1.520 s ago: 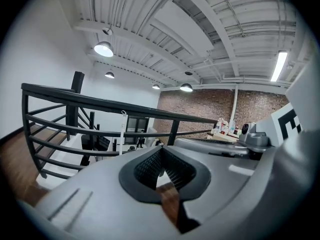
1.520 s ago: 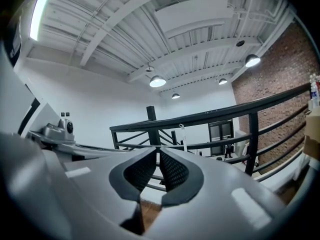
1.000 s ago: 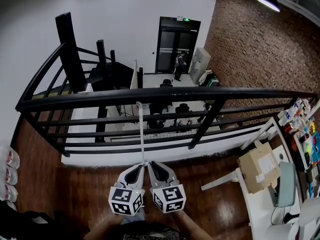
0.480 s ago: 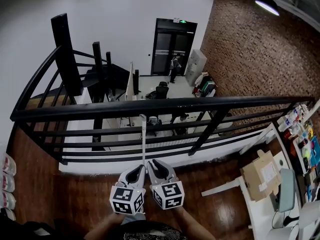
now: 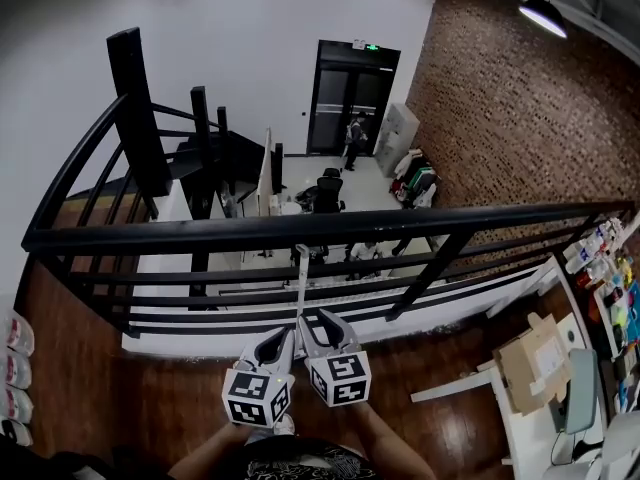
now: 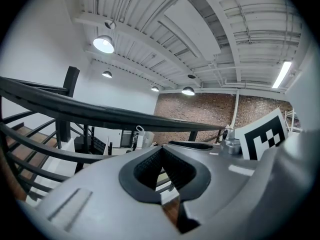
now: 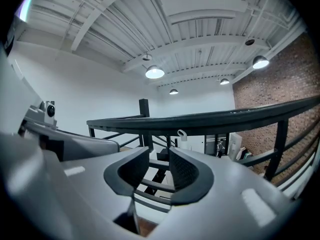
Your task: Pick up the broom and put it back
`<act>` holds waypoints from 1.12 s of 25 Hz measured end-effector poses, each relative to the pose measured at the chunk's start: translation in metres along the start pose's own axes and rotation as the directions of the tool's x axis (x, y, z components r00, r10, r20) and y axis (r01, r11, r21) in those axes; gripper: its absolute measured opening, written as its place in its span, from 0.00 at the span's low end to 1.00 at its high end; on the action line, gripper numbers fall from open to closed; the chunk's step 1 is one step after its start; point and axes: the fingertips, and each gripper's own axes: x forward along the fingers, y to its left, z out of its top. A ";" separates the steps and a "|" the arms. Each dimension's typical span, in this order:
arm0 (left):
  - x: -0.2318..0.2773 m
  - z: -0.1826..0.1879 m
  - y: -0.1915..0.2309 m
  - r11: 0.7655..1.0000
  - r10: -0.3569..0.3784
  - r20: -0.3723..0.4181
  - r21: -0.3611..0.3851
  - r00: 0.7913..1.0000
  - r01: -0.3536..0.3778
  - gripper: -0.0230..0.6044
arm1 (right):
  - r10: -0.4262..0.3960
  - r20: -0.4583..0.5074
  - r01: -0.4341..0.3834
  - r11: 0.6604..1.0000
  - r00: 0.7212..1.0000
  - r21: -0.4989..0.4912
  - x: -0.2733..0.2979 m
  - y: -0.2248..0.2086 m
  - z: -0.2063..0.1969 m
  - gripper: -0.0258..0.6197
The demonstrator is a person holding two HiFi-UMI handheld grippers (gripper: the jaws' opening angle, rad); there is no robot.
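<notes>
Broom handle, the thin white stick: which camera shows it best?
The head view: there the broom handle shows as a long stick crossing the railing. The left gripper view and the right gripper view catch little beyond its looped top.

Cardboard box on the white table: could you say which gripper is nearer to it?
Right. The right gripper, whose jaws have just been opening with nothing between them, sits left of the cardboard box; the left gripper lies farther left, beyond it.
</notes>
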 end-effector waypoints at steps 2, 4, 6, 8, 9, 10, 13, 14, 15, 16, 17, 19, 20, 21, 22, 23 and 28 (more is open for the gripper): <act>0.004 0.002 0.005 1.000 0.000 0.002 -0.001 1.000 0.000 0.04 | -0.001 -0.006 0.001 1.000 1.000 -0.008 0.010 -0.003 0.000 0.21; 0.007 0.003 0.009 1.000 -0.004 0.002 0.000 1.000 0.004 0.04 | -0.008 -0.011 0.008 1.000 1.000 -0.009 0.019 -0.008 -0.001 0.22; 0.011 0.003 0.012 1.000 -0.007 0.000 0.000 1.000 0.007 0.04 | -0.017 -0.019 0.017 1.000 1.000 -0.011 0.028 -0.014 -0.004 0.23; 0.014 0.004 0.016 1.000 -0.007 0.000 0.001 1.000 0.007 0.04 | -0.023 -0.028 0.023 1.000 0.999 -0.012 0.038 -0.019 -0.006 0.24; 0.015 0.005 0.018 1.000 -0.007 -0.001 0.002 1.000 0.007 0.04 | -0.025 -0.032 0.025 1.000 0.999 -0.009 0.043 -0.021 -0.008 0.25; 0.017 0.006 0.021 1.000 -0.007 -0.002 0.004 1.000 0.007 0.04 | -0.027 -0.035 0.027 1.000 0.999 -0.003 0.049 -0.024 -0.009 0.25; 0.020 0.007 0.028 1.000 -0.007 -0.009 0.018 1.000 0.007 0.04 | -0.034 -0.054 0.036 0.999 0.998 0.038 0.069 -0.034 -0.017 0.26; 0.022 0.006 0.030 1.000 -0.006 -0.012 0.022 1.000 0.006 0.04 | -0.037 -0.063 0.041 0.998 0.997 0.056 0.076 -0.040 -0.020 0.28; 0.023 0.006 0.032 1.000 -0.004 -0.015 0.026 1.000 0.005 0.04 | -0.041 -0.074 0.046 0.996 0.996 0.071 0.083 -0.045 -0.023 0.29; 0.025 0.006 0.035 1.000 -0.002 -0.019 0.027 1.000 0.003 0.04 | -0.045 -0.083 0.052 0.995 0.996 0.080 0.089 -0.050 -0.026 0.29; 0.027 0.006 0.037 1.000 -0.001 -0.021 0.028 1.000 0.002 0.04 | -0.049 -0.092 0.057 0.995 0.995 0.082 0.095 -0.054 -0.028 0.30; 0.030 0.008 0.041 1.000 -0.001 -0.026 0.030 1.000 0.002 0.04 | -0.056 -0.107 0.064 0.996 0.993 0.069 0.106 -0.060 -0.031 0.30; 0.031 0.009 0.042 0.999 -0.002 -0.029 0.032 1.000 0.003 0.04 | -0.059 -0.113 0.067 0.996 0.992 0.062 0.111 -0.063 -0.033 0.30; 0.033 0.010 0.043 0.999 -0.003 -0.031 0.035 1.000 0.004 0.04 | -0.062 -0.118 0.069 0.996 0.991 0.058 0.116 -0.066 -0.034 0.30; 0.035 0.010 0.044 0.999 -0.003 -0.032 0.037 0.999 0.005 0.04 | -0.064 -0.120 0.071 0.996 0.991 0.058 0.122 -0.068 -0.036 0.30; 0.036 0.010 0.045 0.999 -0.003 -0.032 0.039 0.999 0.004 0.04 | -0.065 -0.121 0.073 0.996 0.991 0.060 0.127 -0.070 -0.037 0.30; 0.040 0.010 0.055 0.999 0.010 -0.037 0.048 0.999 -0.008 0.04 | -0.079 -0.119 0.089 0.992 0.990 0.084 0.151 -0.077 -0.042 0.30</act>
